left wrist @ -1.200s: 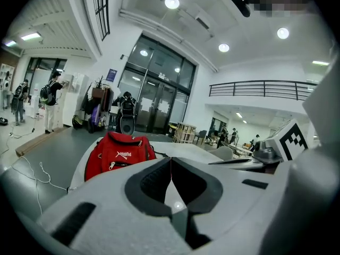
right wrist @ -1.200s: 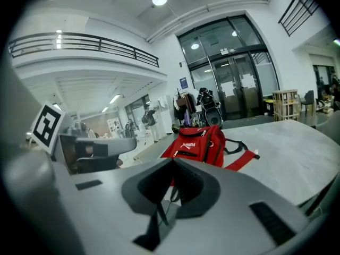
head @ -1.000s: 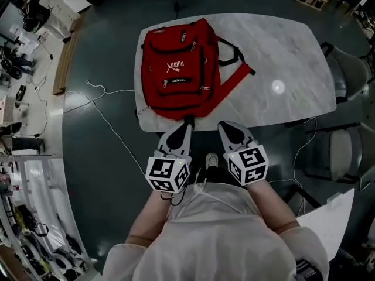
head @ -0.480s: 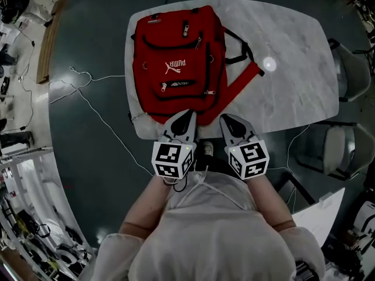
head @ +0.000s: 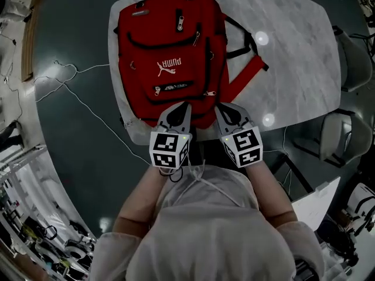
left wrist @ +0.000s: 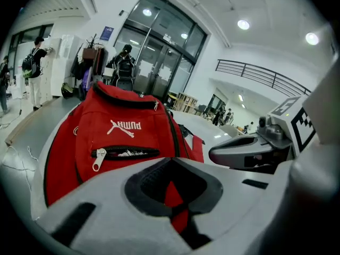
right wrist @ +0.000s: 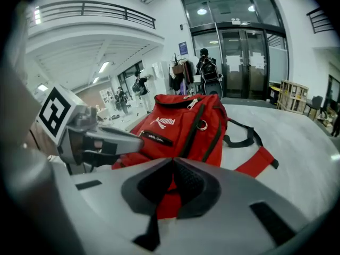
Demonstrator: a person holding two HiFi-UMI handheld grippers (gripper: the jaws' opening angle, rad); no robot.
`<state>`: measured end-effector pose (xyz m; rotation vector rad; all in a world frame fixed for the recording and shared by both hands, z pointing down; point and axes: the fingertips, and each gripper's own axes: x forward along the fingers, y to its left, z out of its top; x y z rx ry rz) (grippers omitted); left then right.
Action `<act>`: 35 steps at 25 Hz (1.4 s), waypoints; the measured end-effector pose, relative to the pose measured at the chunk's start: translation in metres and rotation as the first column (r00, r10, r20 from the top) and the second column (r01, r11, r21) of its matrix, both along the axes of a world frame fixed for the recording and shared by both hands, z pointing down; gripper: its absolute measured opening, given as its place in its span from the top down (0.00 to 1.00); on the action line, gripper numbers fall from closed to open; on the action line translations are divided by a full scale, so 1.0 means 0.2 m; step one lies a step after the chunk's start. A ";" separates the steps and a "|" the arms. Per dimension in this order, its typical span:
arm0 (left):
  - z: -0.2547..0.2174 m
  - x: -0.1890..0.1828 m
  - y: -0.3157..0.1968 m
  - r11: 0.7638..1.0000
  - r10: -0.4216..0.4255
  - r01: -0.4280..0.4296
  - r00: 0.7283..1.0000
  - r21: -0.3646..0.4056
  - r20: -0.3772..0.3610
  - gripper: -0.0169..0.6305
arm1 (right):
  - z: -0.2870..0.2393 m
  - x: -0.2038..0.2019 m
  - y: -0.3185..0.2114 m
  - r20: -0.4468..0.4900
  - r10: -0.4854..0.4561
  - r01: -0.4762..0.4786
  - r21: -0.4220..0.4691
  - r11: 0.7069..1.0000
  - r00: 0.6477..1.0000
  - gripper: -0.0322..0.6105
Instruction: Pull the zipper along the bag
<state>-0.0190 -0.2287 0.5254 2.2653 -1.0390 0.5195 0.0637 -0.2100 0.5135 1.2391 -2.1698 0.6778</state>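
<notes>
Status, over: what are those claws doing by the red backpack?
Both shut, empty: left gripper, right gripper, at near edge of red fabric backpack. Front-pocket zipper pull untouched. Nothing in the way.

hidden: backpack (head: pixel 164 57) near edge, under left gripper (head: pixel 186 107) and right gripper (head: pixel 219 109) tips | cut off: table (head: pixel 293 69) far edge, head view top

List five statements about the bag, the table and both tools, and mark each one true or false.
1. The backpack lies on the marble table. True.
2. The left tool grips a zipper pull. False: its jaws are together with nothing between them.
3. The right tool has its jaws shut. True.
4. The bag's logo is black. False: the logo is white on red.
5. A red shoulder strap lies on the table beside the bag. True.
</notes>
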 end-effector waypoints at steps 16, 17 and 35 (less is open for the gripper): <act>0.31 0.17 -0.03 0.987 -0.024 0.034 0.997 -0.155 0.067 0.94 | 0.27 -0.05 -0.09 -0.169 -0.444 0.433 -0.099 0.896 0.880 0.90; 0.33 0.18 -0.03 0.986 -0.024 0.036 0.997 -0.164 0.074 0.94 | 0.29 -0.05 -0.09 -0.186 -0.476 0.464 -0.105 0.880 0.860 0.90; 0.43 0.17 -0.05 0.970 -0.029 0.050 0.996 -0.237 0.089 0.94 | 0.40 -0.12 -0.13 -0.255 -0.699 0.677 -0.182 0.713 0.668 0.85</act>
